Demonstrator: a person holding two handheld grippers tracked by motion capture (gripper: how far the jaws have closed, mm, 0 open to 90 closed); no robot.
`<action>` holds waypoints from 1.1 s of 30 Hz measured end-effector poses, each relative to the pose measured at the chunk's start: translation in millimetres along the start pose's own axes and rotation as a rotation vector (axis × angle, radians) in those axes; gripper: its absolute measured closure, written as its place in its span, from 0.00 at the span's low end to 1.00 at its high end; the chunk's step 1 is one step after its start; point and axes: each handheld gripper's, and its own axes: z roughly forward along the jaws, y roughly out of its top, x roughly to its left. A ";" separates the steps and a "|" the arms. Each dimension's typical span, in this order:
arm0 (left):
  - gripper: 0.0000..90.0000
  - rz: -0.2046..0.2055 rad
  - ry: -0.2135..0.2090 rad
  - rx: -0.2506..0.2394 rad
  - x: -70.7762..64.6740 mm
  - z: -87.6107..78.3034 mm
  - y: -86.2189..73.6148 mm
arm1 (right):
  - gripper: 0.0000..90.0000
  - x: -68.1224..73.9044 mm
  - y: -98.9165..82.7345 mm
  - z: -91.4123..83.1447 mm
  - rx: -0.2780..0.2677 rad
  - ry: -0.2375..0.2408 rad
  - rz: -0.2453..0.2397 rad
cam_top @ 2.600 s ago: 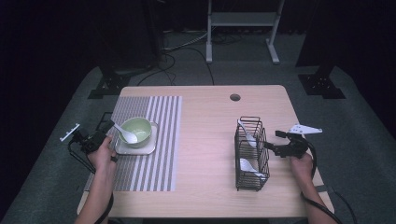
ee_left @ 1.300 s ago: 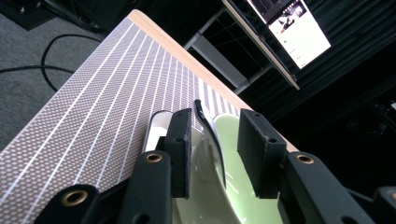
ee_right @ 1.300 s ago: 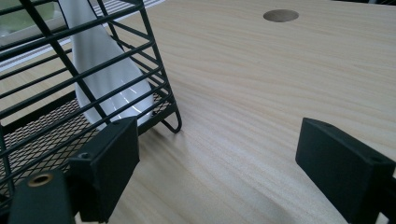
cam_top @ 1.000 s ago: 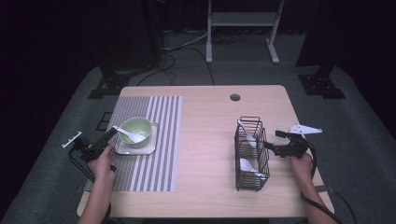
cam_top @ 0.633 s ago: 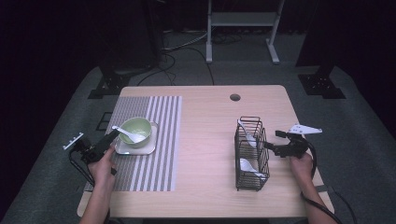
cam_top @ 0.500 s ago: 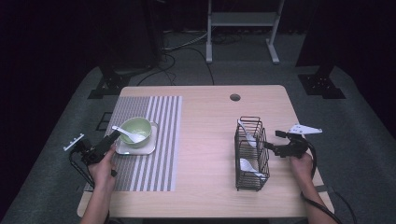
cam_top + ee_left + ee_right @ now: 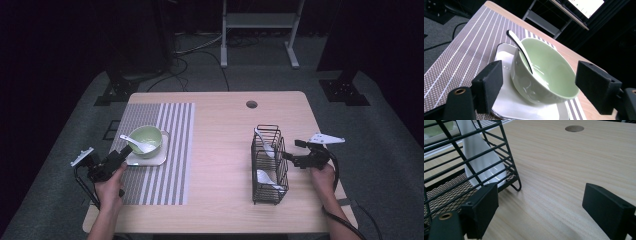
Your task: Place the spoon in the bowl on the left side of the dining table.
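A pale green bowl (image 7: 148, 138) stands on a white square plate (image 7: 152, 159) on the striped placemat (image 7: 167, 170). A white spoon (image 7: 136, 142) leans in the bowl, handle pointing left. My left gripper (image 7: 126, 150) is open just short of the plate's near-left corner. In the left gripper view the bowl (image 7: 549, 72) and spoon (image 7: 520, 50) lie ahead of the open left gripper (image 7: 542, 87). My right gripper (image 7: 291, 150) stands open beside the black wire basket (image 7: 269, 162), which holds two white spoons (image 7: 264, 142). In the right gripper view, the right gripper (image 7: 545, 210) holds nothing and the basket (image 7: 449, 180) is at left.
A round cable hole (image 7: 251, 104) sits near the table's far edge. Bare wood (image 7: 220, 150) lies between the placemat and the basket. Around the table the floor is dark, with stands and cables behind it.
My left gripper has drawn back from the bowl toward the near-left edge of the table. The spoon stays in the bowl. The right gripper has not moved.
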 end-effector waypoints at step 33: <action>0.19 0.152 -0.137 0.056 -54.6 1.5 -20.6 | 0.14 0.4 -0.2 -0.4 0.000 0.005 0.000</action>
